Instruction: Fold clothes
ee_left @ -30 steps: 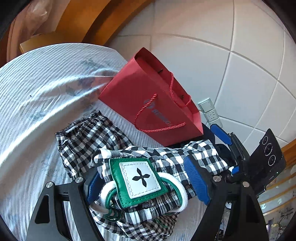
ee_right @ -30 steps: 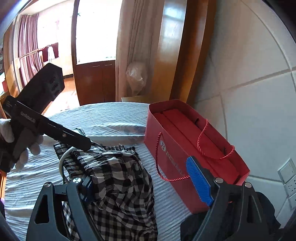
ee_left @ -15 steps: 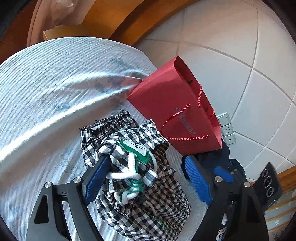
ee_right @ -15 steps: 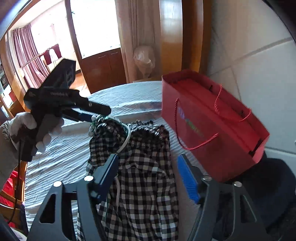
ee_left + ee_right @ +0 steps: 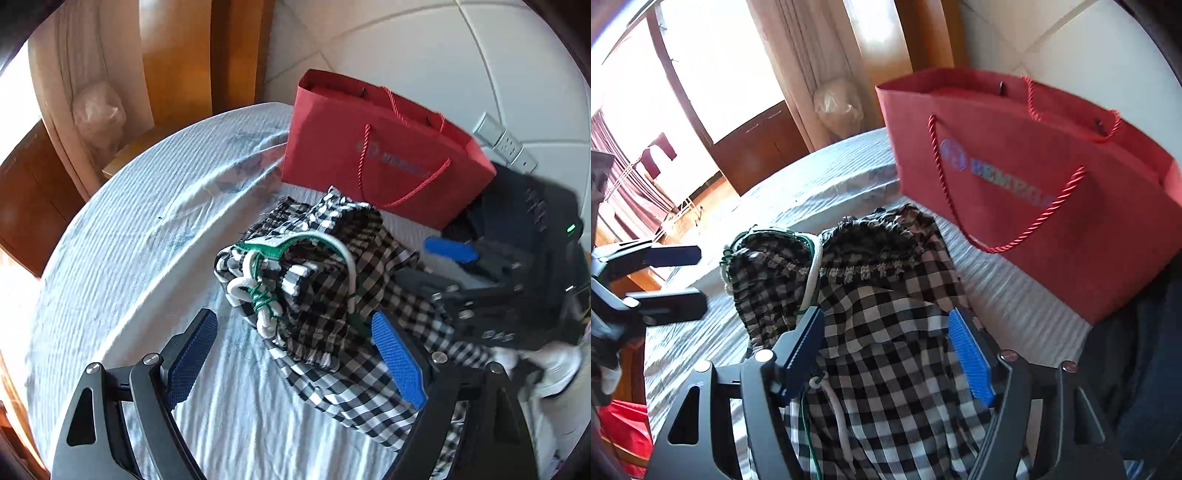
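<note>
A black-and-white checked garment (image 5: pixel 325 295) lies bunched on the striped white tablecloth (image 5: pixel 147 221), with its white and green drawstring (image 5: pixel 243 288) knotted at the near side. My left gripper (image 5: pixel 295 354) is open, its blue pads on either side of the heap's near edge and holding nothing. In the right wrist view the checked garment (image 5: pixel 886 295) spreads under and between the fingers of my open right gripper (image 5: pixel 886 350). Left of the heap, the left gripper (image 5: pixel 690 277) hovers above the cloth. The right gripper (image 5: pixel 436 264) shows at the heap's right side.
A red paper bag (image 5: pixel 369 147) with rope handles stands upright just behind the garment, near the wall. Dark clothing (image 5: pixel 517 206) is piled to its right, below a wall socket (image 5: pixel 506 144). A gloved hand (image 5: pixel 554 365) holds the right gripper. The round table's edge (image 5: pixel 55 258) curves at left.
My left gripper has let go of the waistband with the green patch and drawn back. The garment has dropped into a heap on the table. The right gripper has moved in over it.
</note>
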